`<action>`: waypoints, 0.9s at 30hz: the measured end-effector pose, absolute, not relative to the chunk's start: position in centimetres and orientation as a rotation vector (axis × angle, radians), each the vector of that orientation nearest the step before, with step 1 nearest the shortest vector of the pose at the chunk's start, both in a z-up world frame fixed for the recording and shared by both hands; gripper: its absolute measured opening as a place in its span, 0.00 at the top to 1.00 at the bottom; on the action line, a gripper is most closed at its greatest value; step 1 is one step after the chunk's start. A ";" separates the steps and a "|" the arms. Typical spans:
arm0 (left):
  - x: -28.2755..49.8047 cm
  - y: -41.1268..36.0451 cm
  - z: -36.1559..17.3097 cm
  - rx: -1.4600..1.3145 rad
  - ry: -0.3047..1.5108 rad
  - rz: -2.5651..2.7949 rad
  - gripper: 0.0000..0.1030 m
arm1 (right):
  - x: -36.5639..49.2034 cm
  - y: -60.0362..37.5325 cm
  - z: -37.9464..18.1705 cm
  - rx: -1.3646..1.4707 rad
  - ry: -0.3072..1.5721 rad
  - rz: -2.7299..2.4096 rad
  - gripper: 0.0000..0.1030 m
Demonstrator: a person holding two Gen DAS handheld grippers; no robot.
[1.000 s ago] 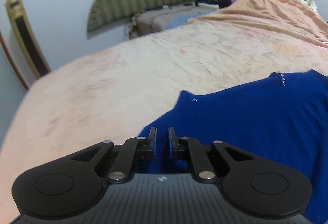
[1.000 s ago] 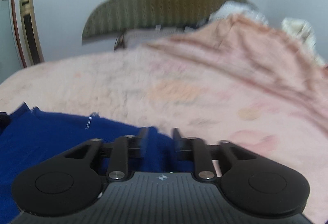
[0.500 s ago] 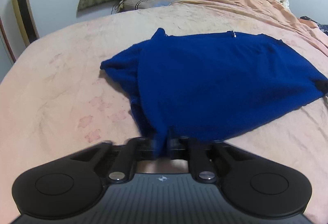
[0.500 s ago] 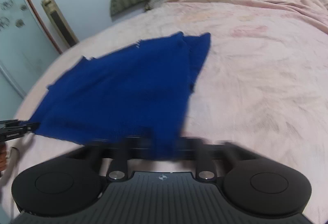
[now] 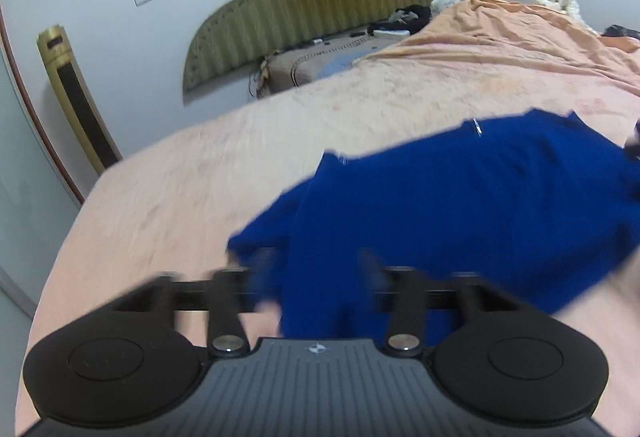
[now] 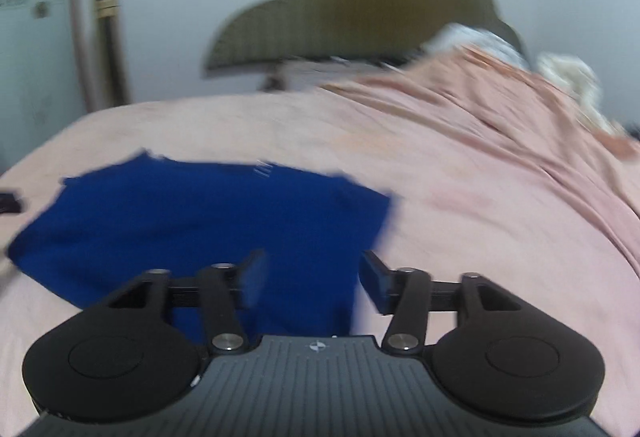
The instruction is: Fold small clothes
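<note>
Blue garment [image 5: 460, 205] now released on bed [image 5: 200, 173], both tongs [image 5: 316, 269] [image 6: 312, 273] spread apart

Soft, even indoor light, no glare or hard shadows. Fisheye bends walls, dark corners. Right view smeared w/ motion blur, headboard [image 6: 360, 5] mushy. Left view sharper far off, but fingers [image 5: 370, 269] and shirt [image 5: 460, 205] edge blurred.

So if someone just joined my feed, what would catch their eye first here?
The blue garment spread on the pink bedsheet, filling the near middle of both views. Next, the left gripper and right gripper, both open over its near edge. Behind, the olive scalloped headboard stands against the white wall.
</note>
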State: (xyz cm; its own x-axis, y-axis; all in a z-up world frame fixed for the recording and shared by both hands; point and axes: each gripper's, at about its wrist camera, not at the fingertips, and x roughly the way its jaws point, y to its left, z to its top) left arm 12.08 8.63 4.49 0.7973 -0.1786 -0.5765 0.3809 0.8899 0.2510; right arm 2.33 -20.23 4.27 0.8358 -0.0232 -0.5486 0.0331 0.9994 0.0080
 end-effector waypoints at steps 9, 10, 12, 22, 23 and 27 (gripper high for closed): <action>16.3 5.1 -0.5 0.367 0.687 -0.122 0.33 | 8.9 -13.0 -1.4 -0.096 0.728 -0.037 0.24; 16.1 5.3 -0.7 0.352 0.687 -0.117 0.33 | 8.6 -13.3 -1.9 -0.089 0.729 -0.049 0.19; 15.7 5.4 -0.9 0.337 0.675 -0.108 0.33 | 7.6 -14.0 -2.2 -0.033 0.711 -0.058 0.14; 15.4 5.4 -1.4 0.311 0.668 -0.076 0.32 | 7.4 -15.4 -3.7 -0.011 0.675 -0.073 0.01; 15.3 5.3 -1.4 0.311 0.666 -0.074 0.32 | 7.4 -15.4 -3.6 -0.007 0.674 -0.071 0.01; 15.3 5.3 -1.5 0.305 0.661 -0.062 0.27 | 7.4 -15.5 -3.7 -0.008 0.672 -0.073 0.01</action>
State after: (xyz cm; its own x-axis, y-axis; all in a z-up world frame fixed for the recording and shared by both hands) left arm 15.29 5.34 -1.55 0.7894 0.0393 -0.6126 0.1532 0.9538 0.2585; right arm 7.43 -15.47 -3.68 0.7801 -0.0698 -0.6217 0.0647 0.9974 -0.0308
